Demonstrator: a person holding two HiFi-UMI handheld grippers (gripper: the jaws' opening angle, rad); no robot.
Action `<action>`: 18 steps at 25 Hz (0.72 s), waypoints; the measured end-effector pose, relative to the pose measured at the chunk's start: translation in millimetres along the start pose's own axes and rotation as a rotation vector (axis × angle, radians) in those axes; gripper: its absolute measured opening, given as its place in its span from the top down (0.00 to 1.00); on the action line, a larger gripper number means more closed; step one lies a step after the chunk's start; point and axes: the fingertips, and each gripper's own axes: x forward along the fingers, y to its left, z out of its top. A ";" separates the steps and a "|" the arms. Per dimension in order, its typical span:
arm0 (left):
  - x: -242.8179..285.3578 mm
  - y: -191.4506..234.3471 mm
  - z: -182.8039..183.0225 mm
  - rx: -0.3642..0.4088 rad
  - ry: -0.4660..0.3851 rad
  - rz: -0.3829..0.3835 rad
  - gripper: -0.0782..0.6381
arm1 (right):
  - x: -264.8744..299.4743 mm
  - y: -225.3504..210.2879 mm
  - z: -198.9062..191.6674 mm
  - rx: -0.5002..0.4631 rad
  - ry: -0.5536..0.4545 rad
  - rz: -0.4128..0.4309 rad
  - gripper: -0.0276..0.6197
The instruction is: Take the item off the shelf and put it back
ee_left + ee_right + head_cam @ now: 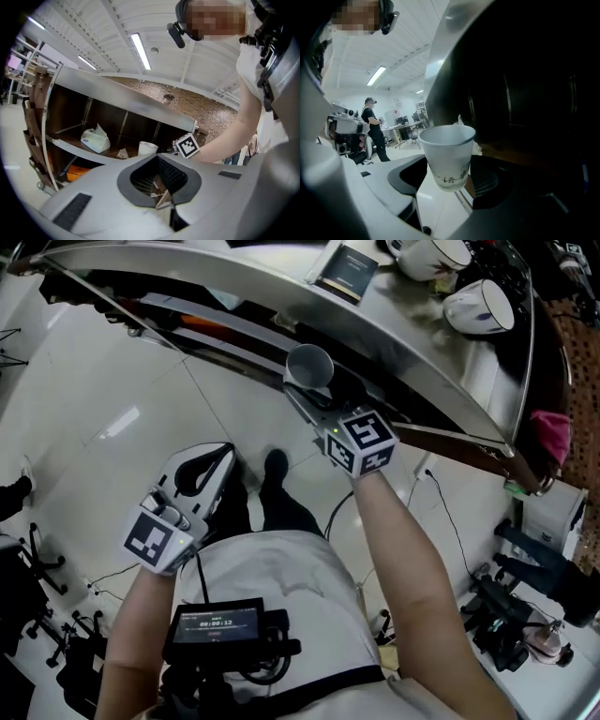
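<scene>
Person holding a paper cup [309, 365] in the right gripper [307, 388] at a metal shelf [234, 279].
Head view: the right gripper carries the white cup upright in the air, just off the shelf's front edge; the left gripper [225, 454] hangs lower, near the person's waist. Left gripper view: its jaws are pressed together, with nothing between them; a tissue pack [95, 139] lies on a shelf board. Right gripper view: both jaws clasp the cup's lower sides, in front of the dark shelf opening.

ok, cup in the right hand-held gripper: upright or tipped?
Upright: the cup is rim up, base down, pinched by the right hand-held gripper.
</scene>
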 end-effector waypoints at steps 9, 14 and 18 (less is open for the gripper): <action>0.4 14.6 -28.6 -0.081 -0.023 0.045 0.90 | 34.7 -56.0 4.3 -0.008 -0.001 -0.101 0.51; -2.3 17.0 -36.6 -0.105 -0.030 0.061 0.90 | 44.8 -94.7 8.8 0.018 0.011 -0.207 0.50; -8.5 21.1 -43.3 -0.121 -0.028 0.080 0.90 | 46.4 -124.5 1.6 0.069 0.016 -0.302 0.50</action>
